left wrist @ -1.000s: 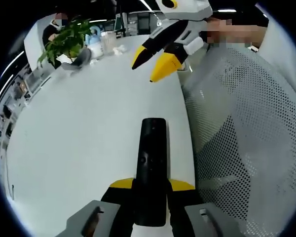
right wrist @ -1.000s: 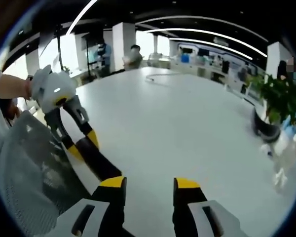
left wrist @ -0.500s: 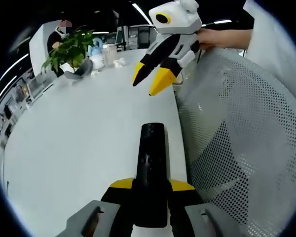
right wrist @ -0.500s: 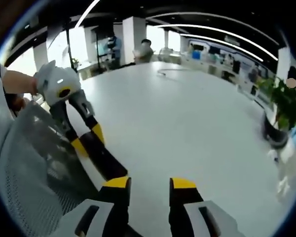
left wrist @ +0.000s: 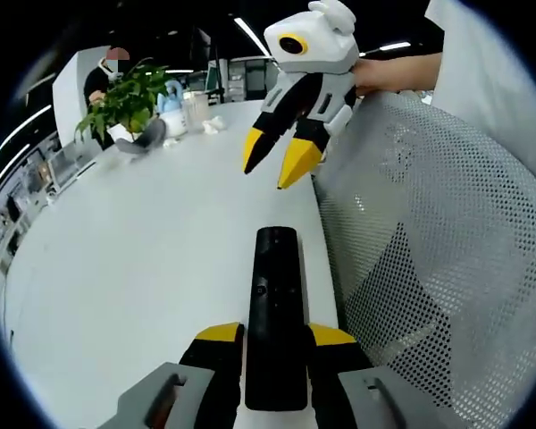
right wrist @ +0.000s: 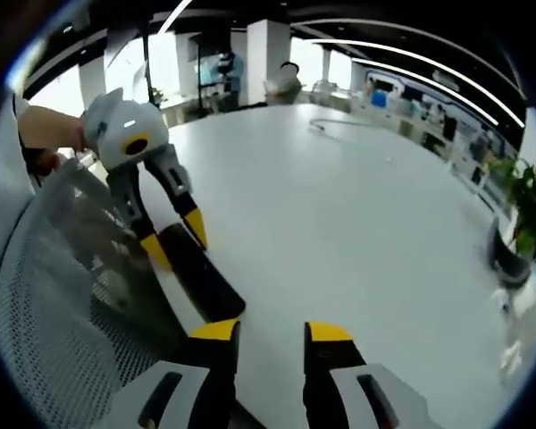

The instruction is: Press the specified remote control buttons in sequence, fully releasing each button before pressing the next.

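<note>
A long black remote control (left wrist: 275, 268) points away along the white table (left wrist: 143, 232), and my left gripper (left wrist: 275, 335) is shut on its near end. My right gripper (left wrist: 275, 161), white with black jaws and yellow tips, hovers above and beyond the remote's far end, a hand (left wrist: 389, 71) holding it. In the right gripper view the remote (right wrist: 201, 277) runs from the left gripper (right wrist: 177, 243) down toward my own left jaw. My right gripper (right wrist: 272, 332) is open with nothing between its jaws, only table (right wrist: 339, 206) beyond.
A white mesh chair back (left wrist: 429, 241) stands against the table edge beside the remote, and it appears again (right wrist: 54, 295) at the left of the right gripper view. A potted plant (left wrist: 125, 94) and small items sit at the table's far end.
The right gripper has come lower and closer to the remote's far end, and its jaws stand slightly narrower. The left gripper still holds the remote the same way.
</note>
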The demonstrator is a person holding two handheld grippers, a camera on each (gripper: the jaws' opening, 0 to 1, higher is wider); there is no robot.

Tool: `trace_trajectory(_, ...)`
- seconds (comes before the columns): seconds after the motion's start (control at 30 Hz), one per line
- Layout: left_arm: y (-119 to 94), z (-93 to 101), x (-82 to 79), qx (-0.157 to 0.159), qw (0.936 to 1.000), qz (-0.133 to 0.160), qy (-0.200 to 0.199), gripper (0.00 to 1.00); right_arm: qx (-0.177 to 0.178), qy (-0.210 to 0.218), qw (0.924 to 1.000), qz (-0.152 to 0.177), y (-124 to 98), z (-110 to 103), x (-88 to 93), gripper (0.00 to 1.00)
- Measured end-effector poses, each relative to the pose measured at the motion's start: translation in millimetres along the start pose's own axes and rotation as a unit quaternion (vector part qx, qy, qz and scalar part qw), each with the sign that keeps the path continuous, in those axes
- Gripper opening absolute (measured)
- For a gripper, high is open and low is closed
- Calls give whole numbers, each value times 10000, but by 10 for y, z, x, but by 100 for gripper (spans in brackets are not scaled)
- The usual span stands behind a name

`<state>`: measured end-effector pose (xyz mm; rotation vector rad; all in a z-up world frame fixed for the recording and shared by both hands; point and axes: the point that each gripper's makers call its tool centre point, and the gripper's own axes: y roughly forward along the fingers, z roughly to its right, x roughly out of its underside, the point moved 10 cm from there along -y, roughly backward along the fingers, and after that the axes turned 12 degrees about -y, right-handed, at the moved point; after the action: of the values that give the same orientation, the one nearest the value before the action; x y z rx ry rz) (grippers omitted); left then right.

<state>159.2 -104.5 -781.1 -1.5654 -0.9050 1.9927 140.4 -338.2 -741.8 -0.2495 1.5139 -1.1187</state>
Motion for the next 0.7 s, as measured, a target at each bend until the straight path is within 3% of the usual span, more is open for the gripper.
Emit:
trace_trajectory(0.23,-38,18,17,171,9994,-221,199,25,-132,-57,9999,57,9,-32,-24,24)
trace_trajectory(0.47,-25,5,-48,312,9972,-525,429,25,-500,-306,9982,80,39,-110,-70,18)
trace_trajectory(0.7,-9,23,-97,241,9957,-779,447,25,-832,-501,9953,54,67,-158,-114,12)
